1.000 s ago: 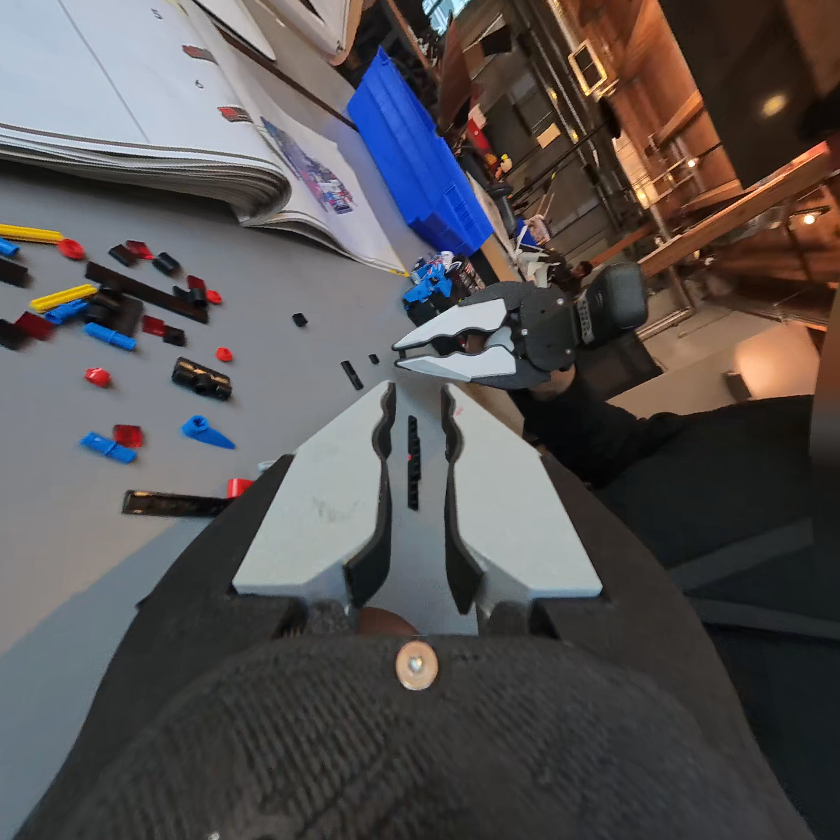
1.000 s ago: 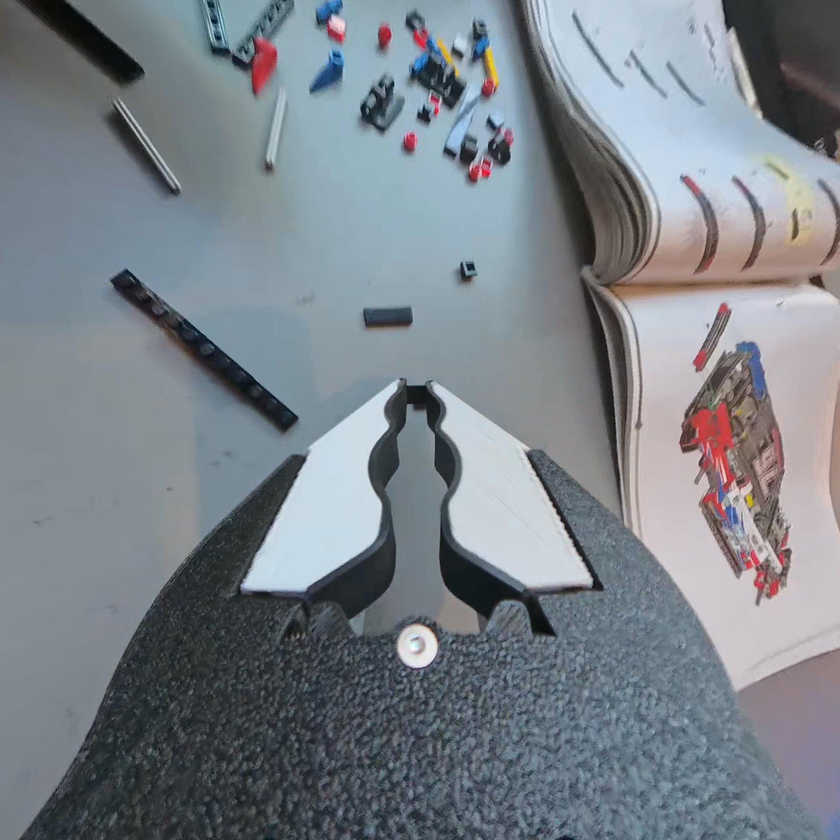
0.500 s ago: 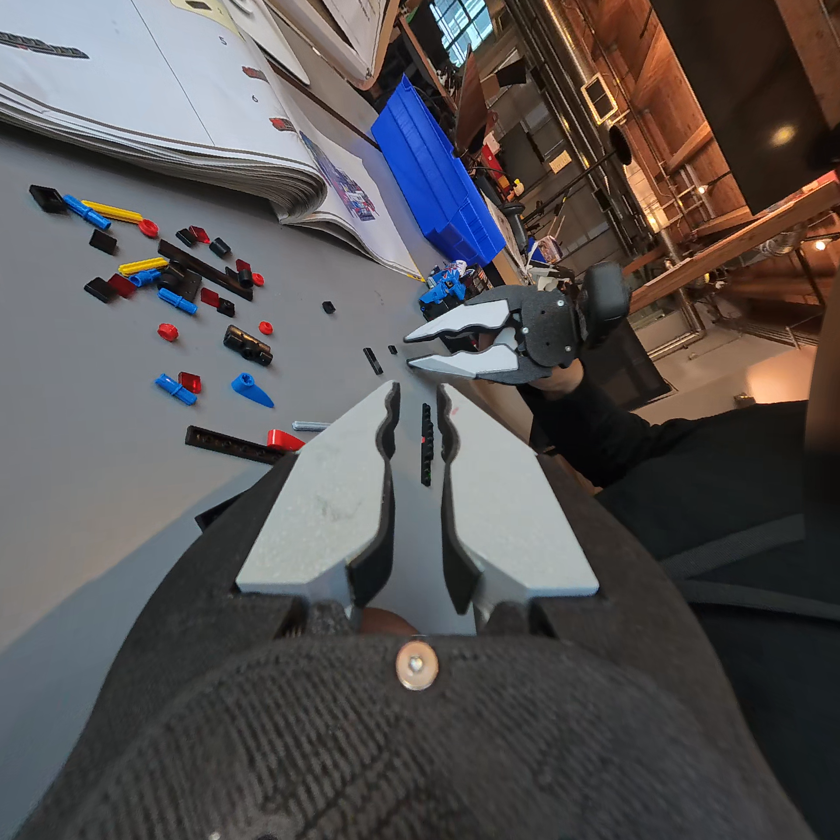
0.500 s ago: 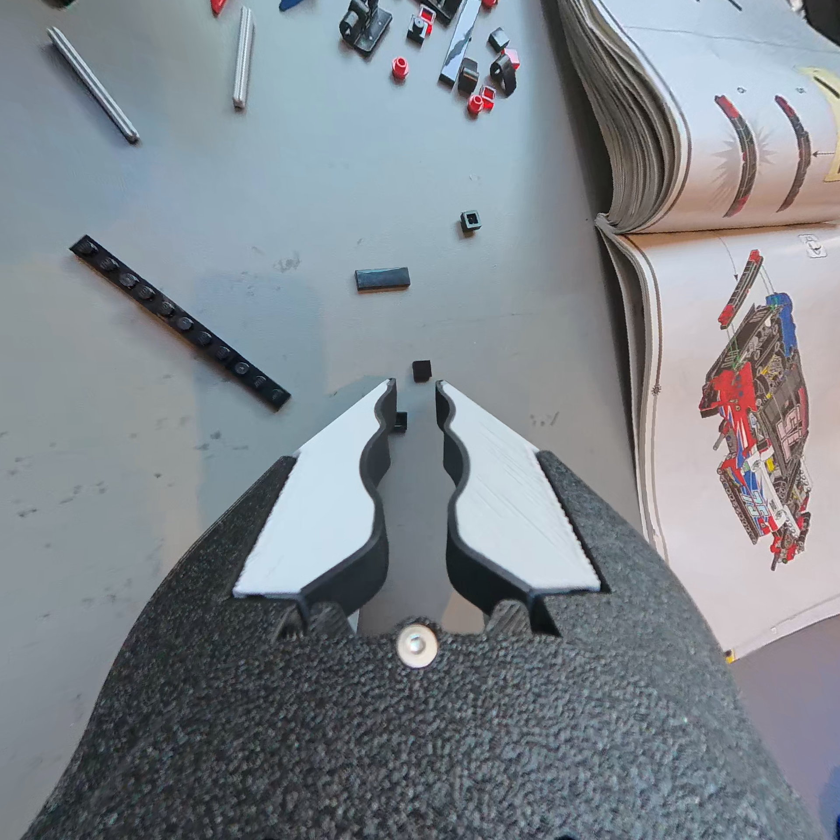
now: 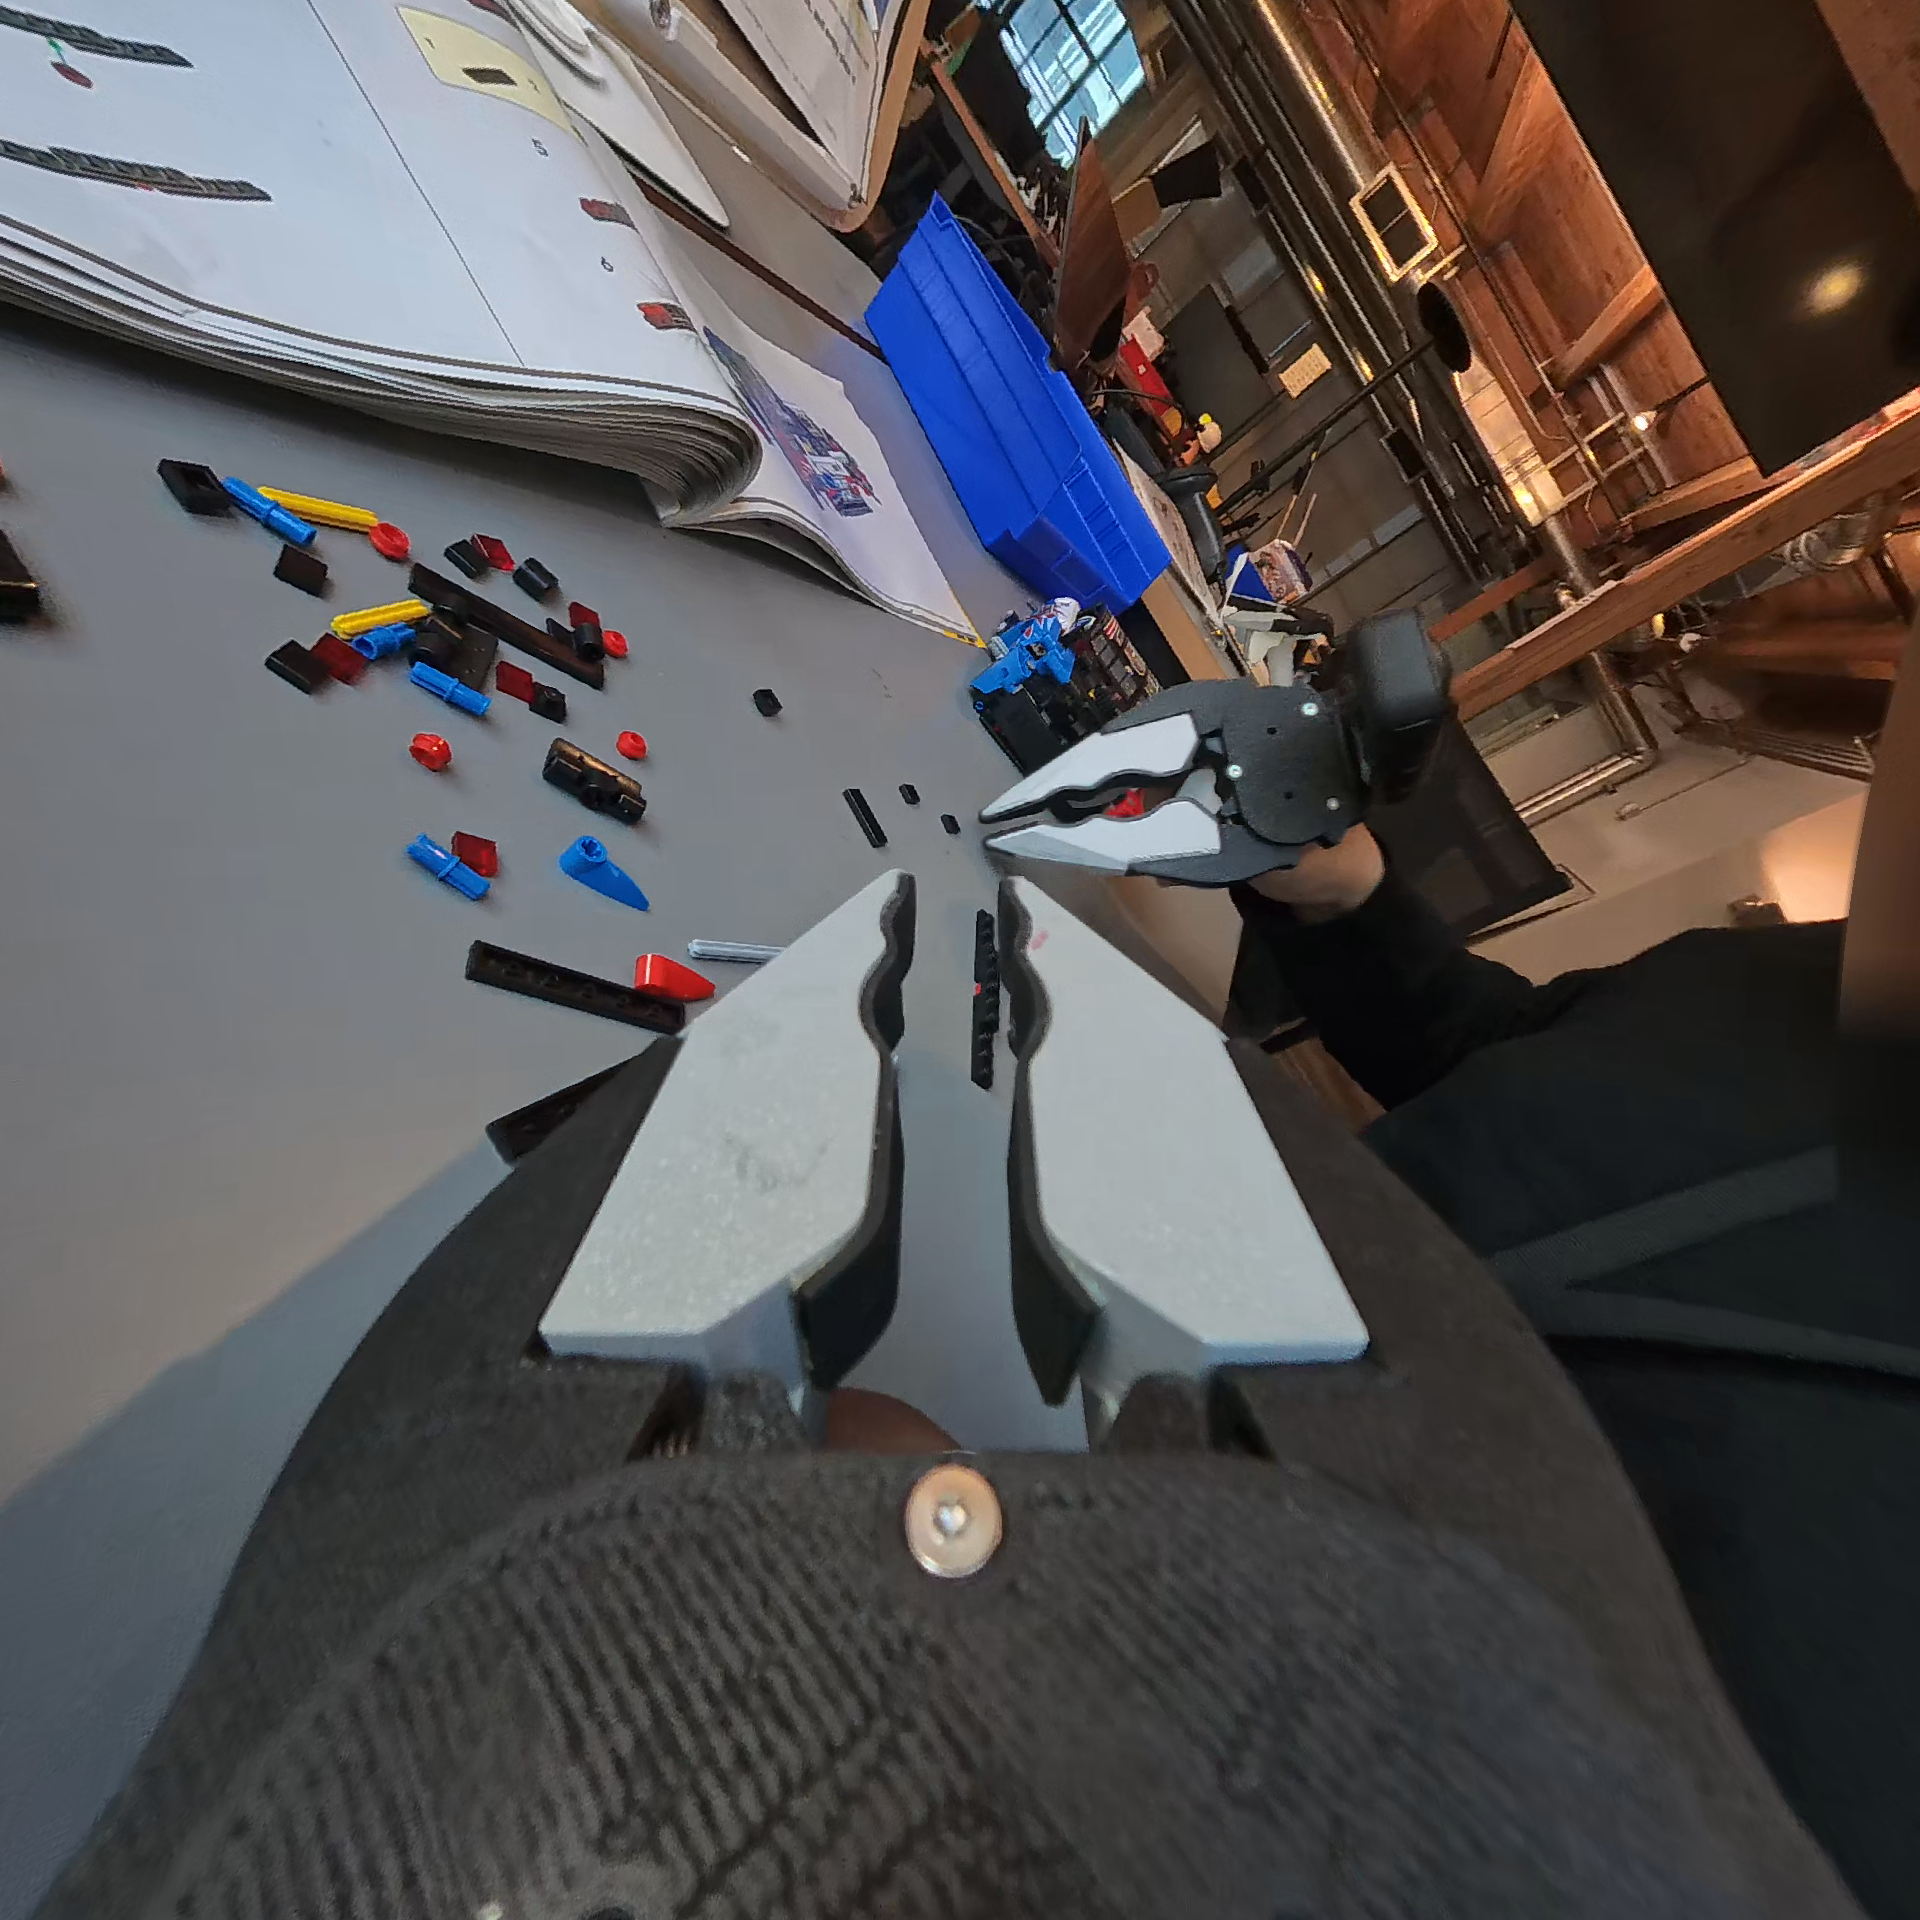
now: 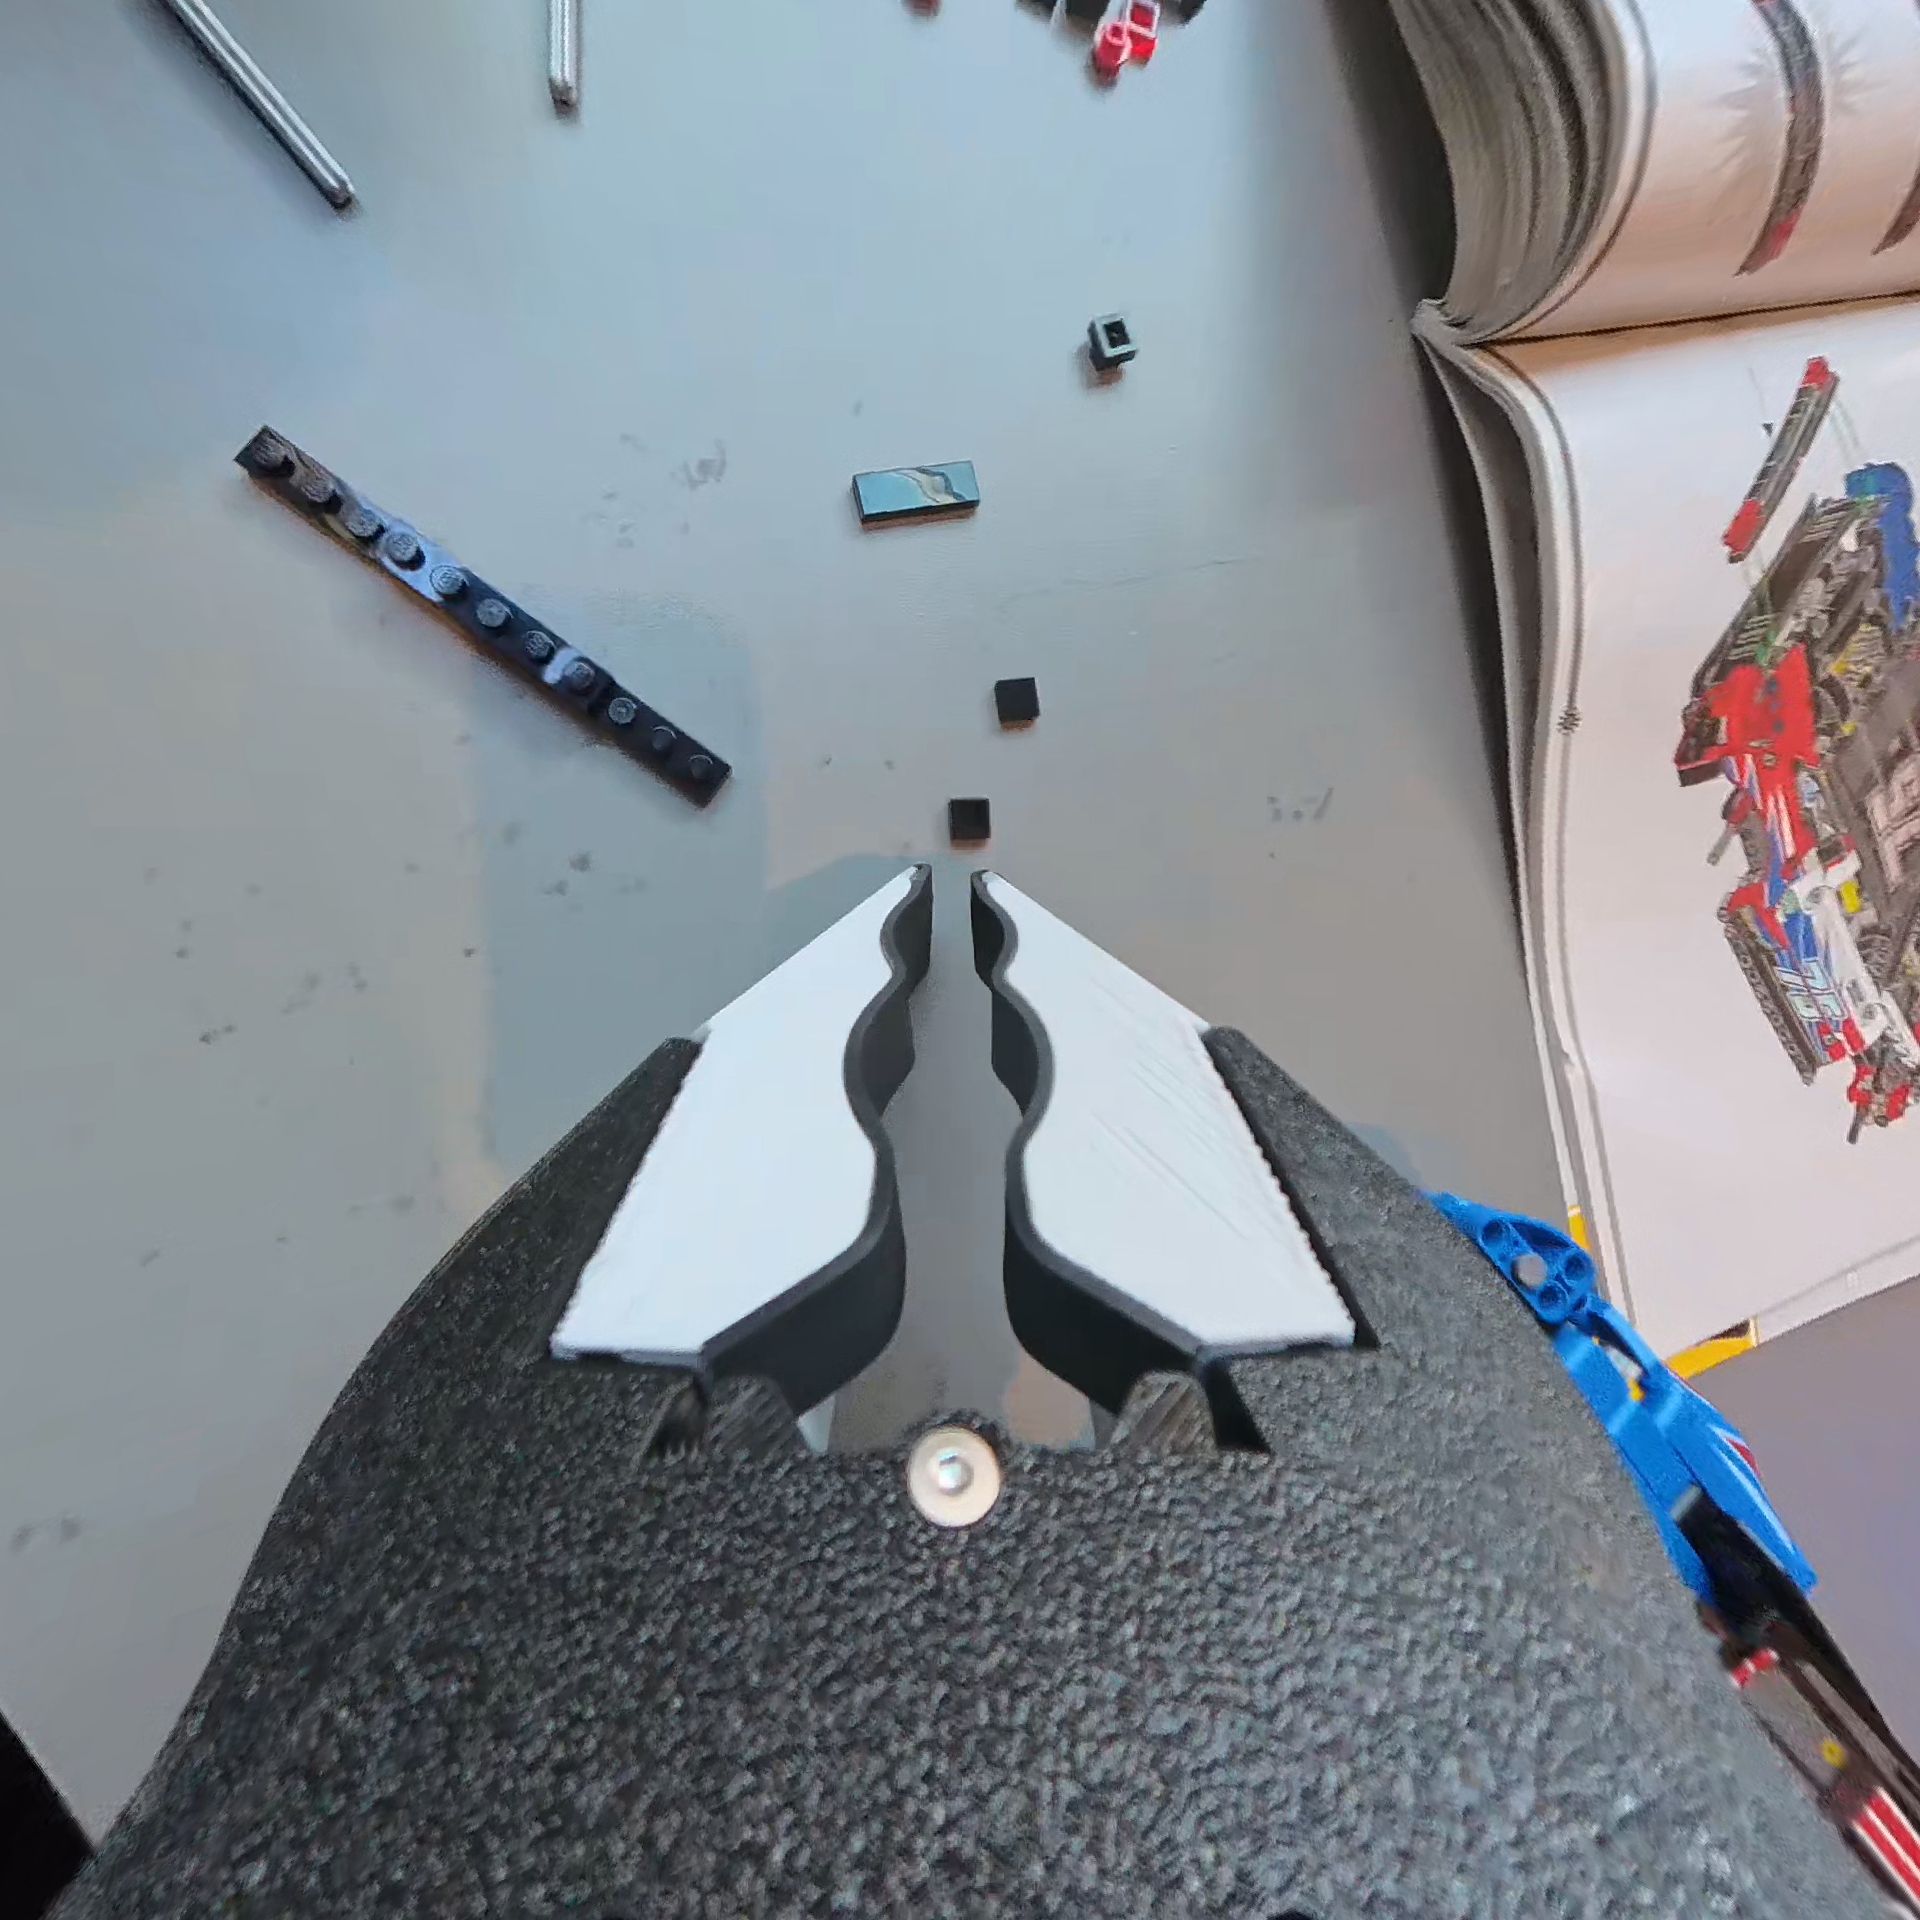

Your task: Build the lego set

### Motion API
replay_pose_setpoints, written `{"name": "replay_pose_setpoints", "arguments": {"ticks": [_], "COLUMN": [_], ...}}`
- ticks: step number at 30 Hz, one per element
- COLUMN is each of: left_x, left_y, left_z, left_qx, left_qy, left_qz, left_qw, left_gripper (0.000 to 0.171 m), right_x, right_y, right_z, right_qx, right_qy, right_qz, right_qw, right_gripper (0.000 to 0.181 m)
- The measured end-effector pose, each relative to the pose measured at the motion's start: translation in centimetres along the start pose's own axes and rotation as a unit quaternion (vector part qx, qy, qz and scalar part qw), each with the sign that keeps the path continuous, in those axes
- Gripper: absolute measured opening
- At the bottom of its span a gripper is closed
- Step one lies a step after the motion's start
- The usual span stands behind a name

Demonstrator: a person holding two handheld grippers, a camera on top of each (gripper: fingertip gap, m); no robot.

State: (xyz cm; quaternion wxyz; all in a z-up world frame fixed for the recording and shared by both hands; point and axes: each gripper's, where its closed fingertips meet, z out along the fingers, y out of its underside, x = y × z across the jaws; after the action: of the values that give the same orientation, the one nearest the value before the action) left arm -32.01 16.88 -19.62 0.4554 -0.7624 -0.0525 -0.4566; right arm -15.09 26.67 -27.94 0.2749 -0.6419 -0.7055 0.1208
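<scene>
Closest to us, our left gripper hangs over the grey counter with its fingers parted and nothing between them; through the gap we see a long black studded plate lying on the counter. Our right gripper has its fingers drawn nearly together, a narrow slit left at the tips, and they grip nothing. Just beyond those tips lies a small black square tile, and a second small black tile sits a little farther on. Past them rests a flat black tile, then a small hollow black piece beyond it. Off to one side the long black studded plate lies at a slant, well apart from the tiles. Farther out we see two grey axles and a scatter of red, blue, yellow and black pieces. An open instruction book lies along the counter's side, a partly built blue model near its corner. Farthest off stands a blue bin.
</scene>
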Motion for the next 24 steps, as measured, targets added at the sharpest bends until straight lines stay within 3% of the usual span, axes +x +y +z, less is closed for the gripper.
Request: {"name": "replay_pose_setpoints", "arguments": {"ticks": [9,15,24], "left_x": [0.2,0.2,-1.6], "left_y": [0.5,0.6,-2.6], "left_z": [-0.1,-0.2,2.0], "left_qx": [-0.004,-0.011,-0.023], "left_qy": [0.001,0.000,-0.083], "left_qz": [0.005,0.019,0.147], "left_qw": [1.000,1.000,0.985], "left_gripper": [0.013,0.013,0.025], "right_x": [1.4,1.1,1.5], "right_y": [-1.4,-2.2,-9.6], "right_z": [1.8,0.5,-1.2], "right_qx": [0.016,0.050,0.240], "right_qy": [0.026,0.009,-0.014], "right_qz": [0.015,0.046,0.136], "right_qw": [0.999,0.998,0.961], "right_gripper": [0.000,0.000,0.007]}}
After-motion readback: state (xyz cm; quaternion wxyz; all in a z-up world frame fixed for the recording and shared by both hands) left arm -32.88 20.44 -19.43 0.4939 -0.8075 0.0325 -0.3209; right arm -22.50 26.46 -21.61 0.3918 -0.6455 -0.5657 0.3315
